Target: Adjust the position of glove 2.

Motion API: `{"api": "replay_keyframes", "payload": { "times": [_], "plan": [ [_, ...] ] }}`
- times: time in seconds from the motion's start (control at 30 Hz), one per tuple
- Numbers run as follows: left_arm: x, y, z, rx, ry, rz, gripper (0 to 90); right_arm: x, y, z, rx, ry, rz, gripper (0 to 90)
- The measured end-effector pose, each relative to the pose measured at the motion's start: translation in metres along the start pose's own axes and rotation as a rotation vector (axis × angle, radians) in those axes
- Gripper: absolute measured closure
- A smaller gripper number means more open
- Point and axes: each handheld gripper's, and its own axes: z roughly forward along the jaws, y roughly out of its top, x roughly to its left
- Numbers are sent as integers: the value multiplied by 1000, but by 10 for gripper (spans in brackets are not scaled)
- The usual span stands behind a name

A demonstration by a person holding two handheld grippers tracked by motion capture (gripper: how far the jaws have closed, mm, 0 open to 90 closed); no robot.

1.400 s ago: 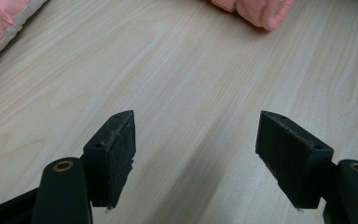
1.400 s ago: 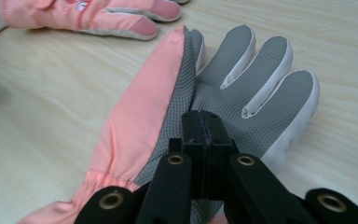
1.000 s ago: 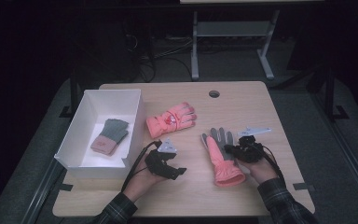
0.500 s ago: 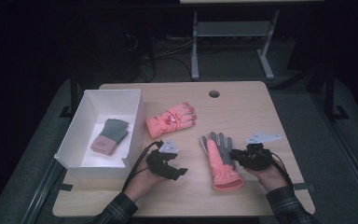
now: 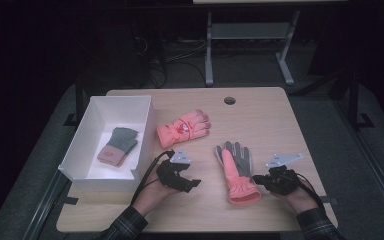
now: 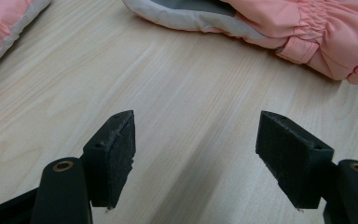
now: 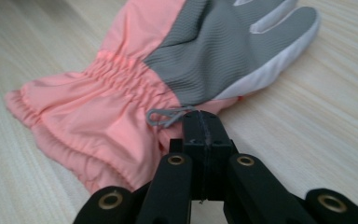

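Note:
A pink glove [image 5: 236, 170] lies palm up on the table, grey palm showing [image 7: 214, 51], cuff toward me. My right gripper [image 5: 258, 181] is shut, and its jaws have just been closing. Its tips [image 7: 204, 122] press against the cuff's edge beside a small grey loop [image 7: 165, 116], and I see no fabric between the pads. My left gripper [image 5: 189, 180] stands open over bare wood [image 6: 198, 158], with the same glove [image 6: 317, 28] farther ahead. A second pink glove [image 5: 182, 129] lies back up near the table's middle.
A white box [image 5: 80, 142] stands at the left and holds a grey and pink glove [image 5: 117, 146]. A round cable hole [image 5: 229, 100] sits near the table's far edge. Beyond the table is a dark floor with a metal stand [image 5: 250, 35].
My right hand has slid to the right and toward me along the glove, from beside its fingers to its cuff. The left hand and both pink gloves have stayed put.

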Motion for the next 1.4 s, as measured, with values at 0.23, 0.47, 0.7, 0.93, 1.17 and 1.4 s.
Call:
{"api": "replay_keyframes", "payload": {
  "times": [0.23, 0.47, 0.7, 0.93, 1.17, 1.4],
  "plan": [
    [0, 0, -1, -1, 2, 1, 280, 7, 2, 2, 14, 59, -26, 899],
    [0, 0, -1, -4, 3, -1, 280, 23, 6, 10, 17, 137, -79, 898],
    [0, 1, -2, -4, 6, 1, 279, 39, 12, 21, 20, 189, -118, 899],
    [0, 1, -2, -2, 8, -4, 280, 52, 21, 32, 11, 215, -159, 899],
    [2, 0, -3, -3, 9, -8, 279, 39, 37, 18, -83, 178, -117, 899],
    [6, 2, -9, -21, 14, -21, 279, 26, 49, 32, -78, 126, -115, 899]
  ]
}}
